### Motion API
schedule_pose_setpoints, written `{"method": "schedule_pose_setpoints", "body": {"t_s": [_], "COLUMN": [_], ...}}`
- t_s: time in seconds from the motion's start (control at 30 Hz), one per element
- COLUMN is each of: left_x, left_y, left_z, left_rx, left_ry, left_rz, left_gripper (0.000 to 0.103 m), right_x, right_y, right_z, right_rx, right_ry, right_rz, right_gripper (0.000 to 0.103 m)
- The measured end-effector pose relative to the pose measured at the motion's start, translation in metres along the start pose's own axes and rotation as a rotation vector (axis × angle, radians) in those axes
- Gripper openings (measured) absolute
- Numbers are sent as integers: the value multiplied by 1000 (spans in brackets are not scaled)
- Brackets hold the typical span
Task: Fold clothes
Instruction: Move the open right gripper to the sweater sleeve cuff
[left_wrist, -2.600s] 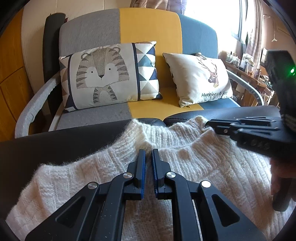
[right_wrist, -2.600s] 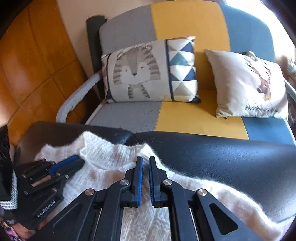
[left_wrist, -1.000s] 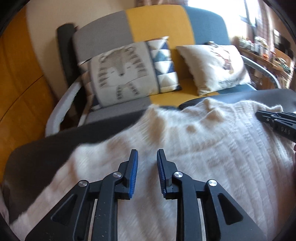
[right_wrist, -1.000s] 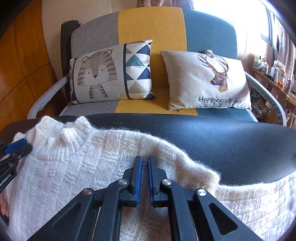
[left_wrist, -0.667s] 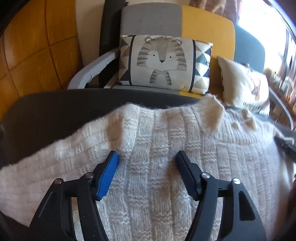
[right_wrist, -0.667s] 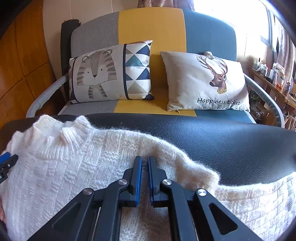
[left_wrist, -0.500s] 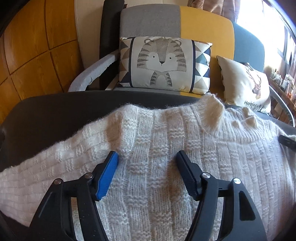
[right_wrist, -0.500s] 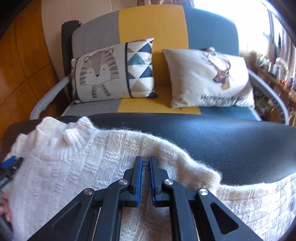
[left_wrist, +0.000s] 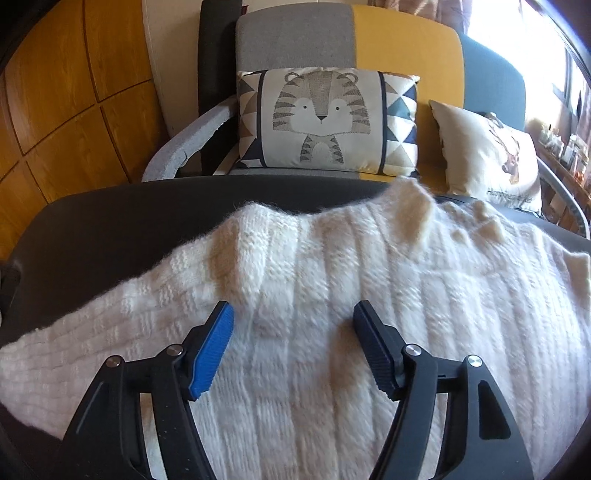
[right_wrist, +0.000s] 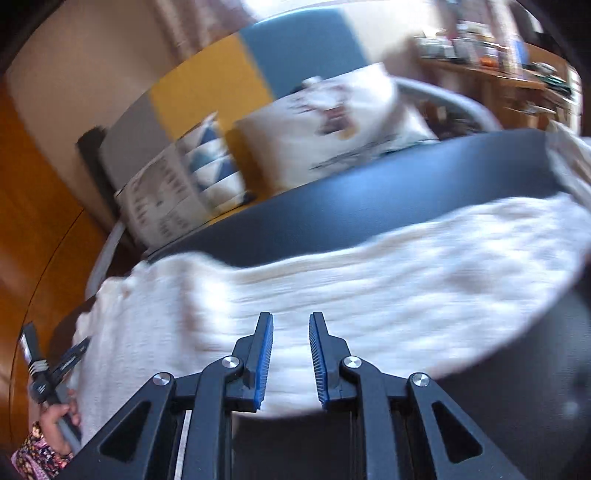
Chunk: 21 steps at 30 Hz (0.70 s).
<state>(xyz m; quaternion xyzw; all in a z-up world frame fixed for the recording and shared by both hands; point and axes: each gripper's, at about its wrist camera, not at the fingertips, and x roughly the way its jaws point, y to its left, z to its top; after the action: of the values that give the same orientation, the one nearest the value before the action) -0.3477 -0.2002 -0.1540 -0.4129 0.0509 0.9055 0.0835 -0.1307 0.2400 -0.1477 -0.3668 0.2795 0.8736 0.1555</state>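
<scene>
Sweater (left_wrist: 332, 325) now let go: left gripper (left_wrist: 291, 321) spread wide vs 1 s ago, right gripper (right_wrist: 291, 328) opening, nothing pinched. Prob. regrasp next, lower frame.

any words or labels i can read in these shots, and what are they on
Deer cushion: a line of print along its lower edge, too distorted to read in the left wrist view and smeared by motion in the right wrist view.
Tiger cushion: picture only, no words.
White sweater: no visible label.
</scene>
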Motion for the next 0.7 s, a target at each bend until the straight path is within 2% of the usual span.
{"method": "schedule_pose_setpoints", "body": {"t_s": [0.17,0.3,0.4,0.5,0.57,0.7], "left_x": [-16,-17,-15,-10,-7,-7], "left_y": [-27,-49,-46,-32,-24,-28], "left_z": [-14,-22,-23,-22,-22,-23], "left_rx": [78,152,140,72,30,44], "left_ry": [-21,-31,-32,-10,0,-8], "left_rz": [-15,8,-5,-52,-87,-71], "left_gripper": [70,71,71,81,82,82], "right_x": [-33,-42,-50,-48,-47,-45], "right_y": [-88,-145,-169,-181,-185,-197], "right_z": [16,24,27,34,39,48], "right_rx": [137,278,380,433,459,512], "right_ry": [-28,-26,-49,-68,-94,-131], "right_rz": [-143,-200,-209,-212,-205,-190], "right_gripper": [20,20,20,20,20,21]}}
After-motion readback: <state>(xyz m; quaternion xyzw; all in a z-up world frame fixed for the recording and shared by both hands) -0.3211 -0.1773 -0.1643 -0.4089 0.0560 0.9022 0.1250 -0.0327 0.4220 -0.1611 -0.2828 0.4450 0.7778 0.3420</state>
